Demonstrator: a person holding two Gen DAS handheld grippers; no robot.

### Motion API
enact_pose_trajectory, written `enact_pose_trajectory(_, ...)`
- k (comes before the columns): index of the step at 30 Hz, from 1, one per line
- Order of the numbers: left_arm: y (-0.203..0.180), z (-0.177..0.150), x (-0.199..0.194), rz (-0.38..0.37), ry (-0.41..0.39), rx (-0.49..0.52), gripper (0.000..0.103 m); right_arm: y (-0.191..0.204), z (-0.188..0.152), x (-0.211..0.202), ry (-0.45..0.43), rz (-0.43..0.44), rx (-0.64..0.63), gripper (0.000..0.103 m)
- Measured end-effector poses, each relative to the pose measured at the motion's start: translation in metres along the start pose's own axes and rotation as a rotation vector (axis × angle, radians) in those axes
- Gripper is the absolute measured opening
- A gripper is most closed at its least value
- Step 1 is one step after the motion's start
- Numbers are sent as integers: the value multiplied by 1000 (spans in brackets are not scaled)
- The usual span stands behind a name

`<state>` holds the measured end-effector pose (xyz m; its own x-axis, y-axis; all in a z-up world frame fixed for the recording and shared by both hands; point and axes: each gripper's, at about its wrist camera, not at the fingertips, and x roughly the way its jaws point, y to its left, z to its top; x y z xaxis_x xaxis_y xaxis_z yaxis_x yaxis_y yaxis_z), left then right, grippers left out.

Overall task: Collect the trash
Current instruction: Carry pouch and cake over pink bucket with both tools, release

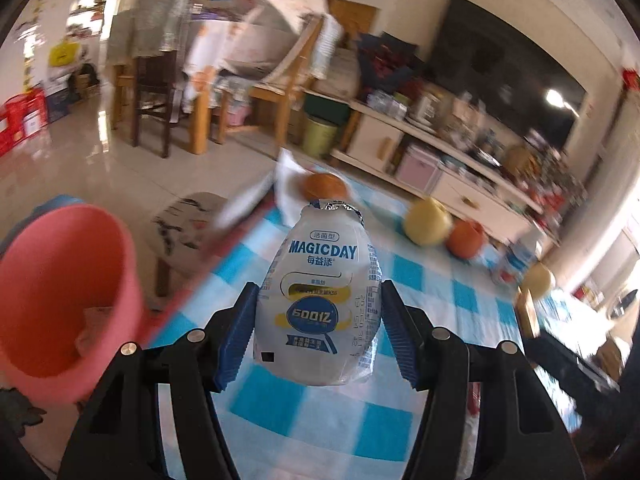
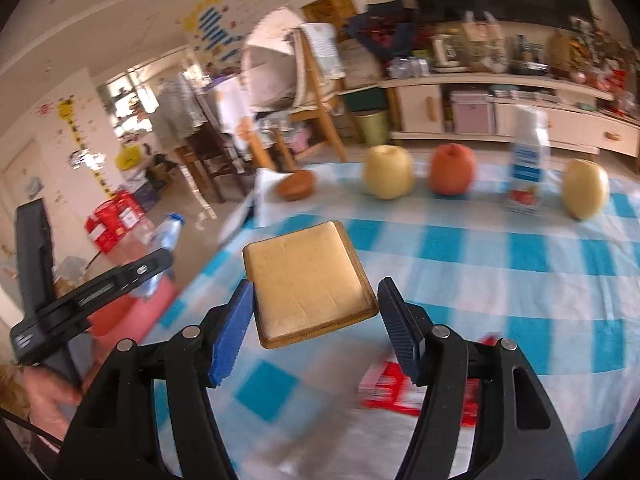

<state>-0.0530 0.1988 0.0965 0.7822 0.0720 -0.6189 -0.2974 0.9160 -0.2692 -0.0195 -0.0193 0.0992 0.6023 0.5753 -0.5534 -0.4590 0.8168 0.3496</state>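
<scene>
Both grippers gripping trash. L gripper [image 1: 318, 328] pinching crushed yogurt bottle [image 1: 320, 300] beside pink bin [image 1: 60, 292]. R gripper [image 2: 314, 328] clamping bread slice [image 2: 308, 280] above checked cloth [image 2: 500, 280].

In the left wrist view, a bottle [image 1: 320, 300] is seen at centre between the tongs [image 1: 318, 332], above the surface [image 1: 320, 420]; a bucket [image 1: 60, 300] is placed at lower left. In the right wrist view, a square slab [image 2: 308, 284] sits between the tongs [image 2: 316, 328], with fruit [image 2: 388, 172] lined behind.

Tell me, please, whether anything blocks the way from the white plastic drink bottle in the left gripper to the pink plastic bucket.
Nothing visible does. The white plastic drink bottle is gripped above the checked tablecloth, and the pink plastic bucket stands open to its left, beyond the table's edge.
</scene>
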Motion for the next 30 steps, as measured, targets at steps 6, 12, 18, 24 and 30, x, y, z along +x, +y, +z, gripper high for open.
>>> enact_pose_trajectory(6, 68, 24, -19, 154, -54, -148, 62, 75, 9, 28, 19, 113, -77, 65)
enact_pose_trajectory(12, 139, 35, -36, 280, -77, -313, 62, 153, 17, 66, 50, 209, -180, 65)
enact_pose_trajectory(18, 190, 33, -42, 349, -71, -443, 62, 212, 16, 103, 88, 288, -248, 65)
enact_pose_trajectory(24, 223, 28, -42, 351, -55, -533, 62, 241, 8, 131, 125, 321, -283, 65)
enact_pose_trajectory(30, 238, 25, -36, 380, -34, -576, 62, 257, -6, 158, 177, 319, -313, 67)
